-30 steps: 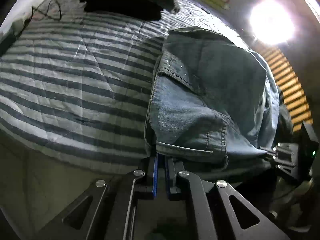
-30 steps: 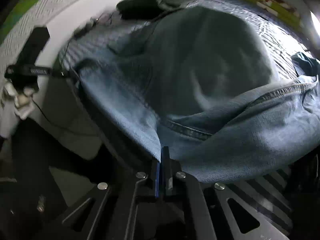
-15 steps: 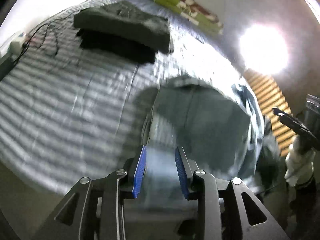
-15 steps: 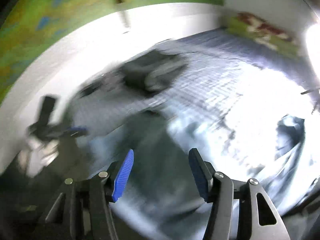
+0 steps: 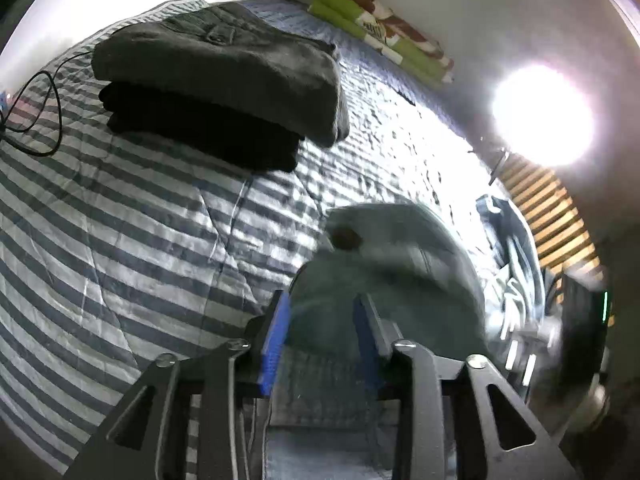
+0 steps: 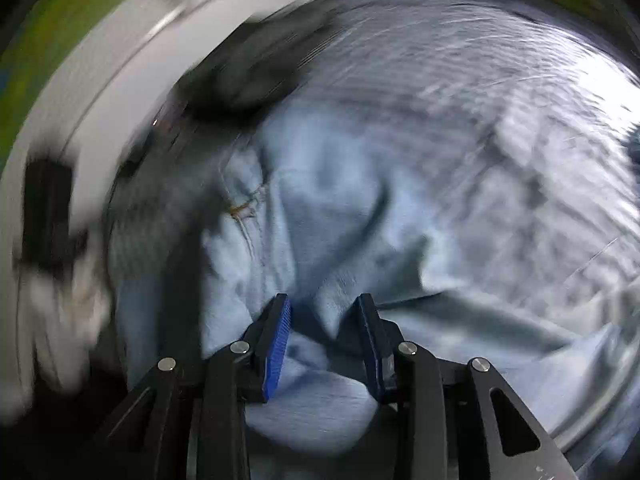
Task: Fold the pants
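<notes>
Left wrist view: the left hand-held gripper (image 5: 320,334) hangs over the near end of the jeans (image 5: 400,264), its blue pads apart and the jaws opening; denim shows between them, but the pads do not press on it.
Right wrist view: badly smeared; the right hand-held gripper (image 6: 324,336) has its jaws closing with a rumpled ridge of the jeans (image 6: 340,240) rising between them; I cannot see the pads touching the cloth yet, so I read it as not gripping.
Where the pants are: on the striped bed cover (image 5: 140,240), at its near right part, bunched rather than flat.
Step in hand: judged as a re-grip between folds, both grippers free of the cloth and looking for new holds.
Next move calls for: pads closing on an edge or a single fold of denim, not on the thick hump, and both grips taken at matching places so the fold lies square.
Things around: a stack of folded dark clothes (image 5: 224,80) farther up the bed, well apart from the jeans; a black cable (image 5: 44,120) at the left; a green patterned pillow (image 5: 384,36) by the wall; a glaring lamp (image 5: 544,116).
In the way: nothing lies on the jeans; the glare and the blur make the cloth's edges hard to make out.
</notes>
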The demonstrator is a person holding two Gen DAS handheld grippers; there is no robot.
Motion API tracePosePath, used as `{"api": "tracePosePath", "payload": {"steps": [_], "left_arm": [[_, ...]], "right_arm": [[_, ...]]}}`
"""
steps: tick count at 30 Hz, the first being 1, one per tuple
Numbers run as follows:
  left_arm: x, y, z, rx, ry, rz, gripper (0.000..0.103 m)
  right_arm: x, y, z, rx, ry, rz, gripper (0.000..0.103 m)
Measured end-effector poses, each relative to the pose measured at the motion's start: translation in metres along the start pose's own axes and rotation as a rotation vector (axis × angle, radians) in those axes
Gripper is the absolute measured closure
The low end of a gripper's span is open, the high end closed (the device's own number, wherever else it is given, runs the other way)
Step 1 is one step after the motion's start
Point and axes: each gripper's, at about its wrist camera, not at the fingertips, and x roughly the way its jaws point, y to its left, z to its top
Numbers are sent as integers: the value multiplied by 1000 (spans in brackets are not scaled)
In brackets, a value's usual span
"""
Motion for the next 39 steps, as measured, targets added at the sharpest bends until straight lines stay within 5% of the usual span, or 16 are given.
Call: {"api": "tracePosePath", "payload": {"steps": [5, 9, 13, 16, 20, 27, 28, 30, 32, 35, 39], "left_arm": [[6, -11, -2, 2, 17, -38, 39], [17, -22, -10, 33, 50, -41, 39], [20, -24, -18, 70, 71, -35, 61], [20, -21, -23, 80, 77, -40, 67], [22, -24, -29, 125, 82, -4, 82], [13, -11, -27, 93, 64, 0, 99], [11, -9, -26, 86, 60, 1, 100], [7, -5, -23, 72, 50, -4, 100], [2, -2, -20, 61, 34, -4, 100], [-9, 0, -13, 35, -7, -9, 101], [-30, -1, -1, 6, -79, -49, 101]], "right_arm": [[15, 50, -63, -134, 86, 24, 71], [9, 60, -73, -200, 78, -32, 71], [-20, 47, -66, -166, 45, 21, 72], [-58, 36, -54, -171, -34, 54, 67], [-96, 12, -25, -166, -177, 27, 26], [-39, -7, 0, -218, 3, 14, 24], [-30, -1, -3, -242, 7, 8, 25], [-23, 4, -7, -269, 9, -4, 52], [-14, 14, -5, -302, 25, -122, 87], [-31, 16, 16, -276, -21, -241, 95], [-97, 26, 66, -245, -253, -444, 99]]}}
